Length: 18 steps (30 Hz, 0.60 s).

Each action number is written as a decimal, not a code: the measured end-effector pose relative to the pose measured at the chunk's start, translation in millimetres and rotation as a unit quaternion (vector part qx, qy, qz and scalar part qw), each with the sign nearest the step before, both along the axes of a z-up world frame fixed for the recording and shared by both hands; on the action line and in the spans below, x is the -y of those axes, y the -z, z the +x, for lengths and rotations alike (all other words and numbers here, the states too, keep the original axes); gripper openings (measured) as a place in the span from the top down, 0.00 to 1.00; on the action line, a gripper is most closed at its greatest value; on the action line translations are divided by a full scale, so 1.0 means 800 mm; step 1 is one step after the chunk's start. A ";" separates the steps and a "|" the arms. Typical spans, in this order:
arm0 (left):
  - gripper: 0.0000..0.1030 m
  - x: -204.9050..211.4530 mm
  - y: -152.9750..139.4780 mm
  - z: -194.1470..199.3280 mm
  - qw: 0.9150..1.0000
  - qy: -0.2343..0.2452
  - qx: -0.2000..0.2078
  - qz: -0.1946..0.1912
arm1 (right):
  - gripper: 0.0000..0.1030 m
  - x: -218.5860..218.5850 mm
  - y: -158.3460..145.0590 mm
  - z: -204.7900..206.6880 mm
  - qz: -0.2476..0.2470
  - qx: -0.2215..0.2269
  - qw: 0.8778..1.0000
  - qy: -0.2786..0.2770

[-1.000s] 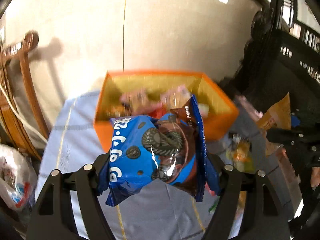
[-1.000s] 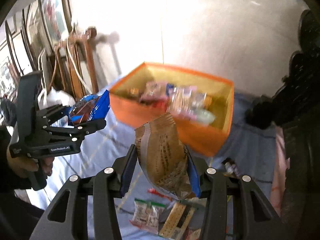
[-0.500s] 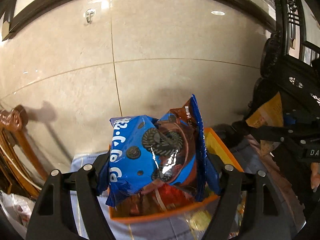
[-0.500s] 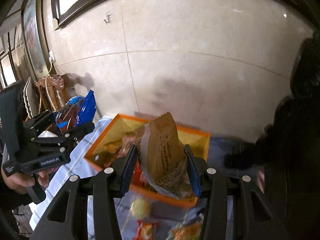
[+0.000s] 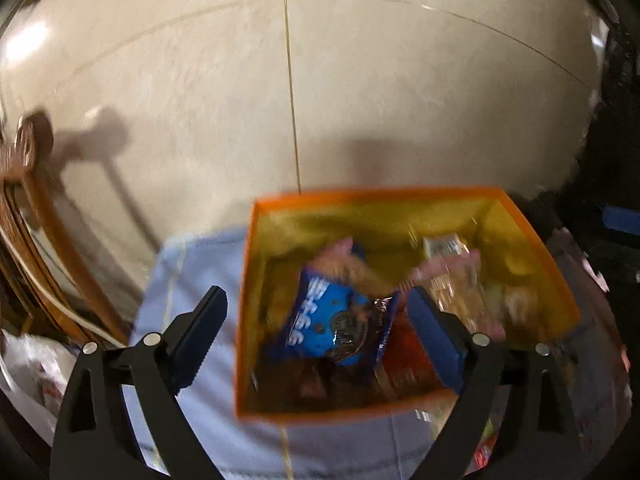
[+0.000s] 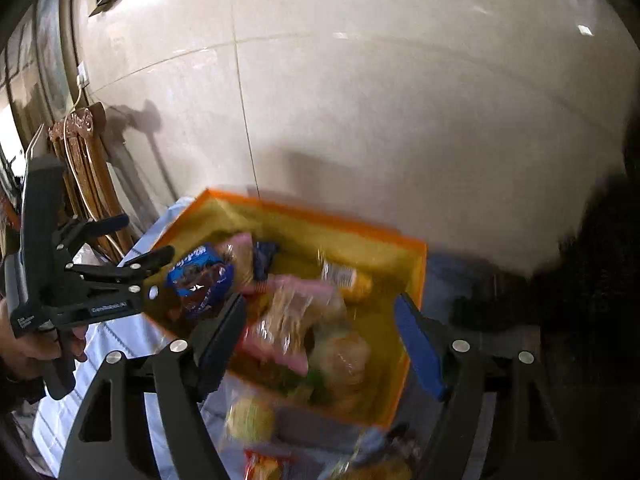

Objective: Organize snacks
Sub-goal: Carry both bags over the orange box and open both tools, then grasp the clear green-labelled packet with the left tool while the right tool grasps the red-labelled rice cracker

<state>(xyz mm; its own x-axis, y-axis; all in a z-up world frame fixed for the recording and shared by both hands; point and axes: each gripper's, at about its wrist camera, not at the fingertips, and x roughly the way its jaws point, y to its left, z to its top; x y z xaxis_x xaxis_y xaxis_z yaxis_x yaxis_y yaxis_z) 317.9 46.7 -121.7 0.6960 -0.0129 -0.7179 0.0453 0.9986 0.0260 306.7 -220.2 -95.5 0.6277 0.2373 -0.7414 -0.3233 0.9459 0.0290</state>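
Observation:
An orange box (image 5: 368,196) with a yellow inside holds several snack packets. My left gripper (image 5: 318,340) hangs over its near left part, jaws opening, pads touching nothing. The blue cookie bag (image 5: 336,320) lies loose in the box just beyond the fingers. In the right wrist view my right gripper (image 6: 320,336) is over the box (image 6: 304,216), jaws opening, with nothing between them. Below it blurred tan and pink packets (image 6: 288,316) lie in the box; I cannot pick out the brown packet. The left gripper (image 6: 146,236) shows at the left, beside the cookie bag (image 6: 200,276).
The box sits on a light blue cloth (image 5: 192,264) close to a tiled wall. A wooden chair (image 5: 40,200) stands at the left, dark furniture at the right. Loose snacks (image 6: 248,416) lie on the cloth in front of the box. A hand (image 6: 24,344) holds the left gripper.
Both grippers have opened over the box. The blue cookie bag has dropped from the left one into the box, and the brown packet has left the right one.

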 end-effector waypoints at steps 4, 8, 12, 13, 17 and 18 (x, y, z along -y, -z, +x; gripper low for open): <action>0.12 0.029 0.041 -0.077 0.998 0.059 -0.023 -0.006 | 0.24 0.037 0.025 -0.068 0.020 -0.010 0.998 0.065; 0.12 0.080 0.084 -0.166 0.987 0.156 -0.046 0.002 | 0.18 0.076 0.076 -0.155 0.005 -0.053 0.988 0.147; 0.12 0.134 0.120 -0.236 0.971 0.230 -0.064 0.003 | 0.18 0.110 0.117 -0.220 -0.025 -0.094 0.977 0.191; 0.12 0.144 0.126 -0.244 0.969 0.236 -0.068 0.005 | 0.16 0.116 0.126 -0.229 -0.028 -0.103 0.974 0.197; 0.12 0.179 0.155 -0.264 0.965 0.251 -0.078 0.010 | 0.16 0.125 0.165 -0.262 -0.027 -0.141 0.971 0.190; 0.12 0.186 0.162 -0.265 0.965 0.251 -0.079 0.012 | 0.16 0.123 0.172 -0.270 -0.033 -0.140 0.973 0.179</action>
<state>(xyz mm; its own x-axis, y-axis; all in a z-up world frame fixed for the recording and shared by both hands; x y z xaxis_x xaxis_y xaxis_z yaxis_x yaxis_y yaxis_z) 105.6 -101.9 -251.0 0.4876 -0.3015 -0.8193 0.5286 0.8488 0.0023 90.6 -318.5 -233.4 0.4329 -0.0123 -0.9013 0.0383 0.9993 0.0048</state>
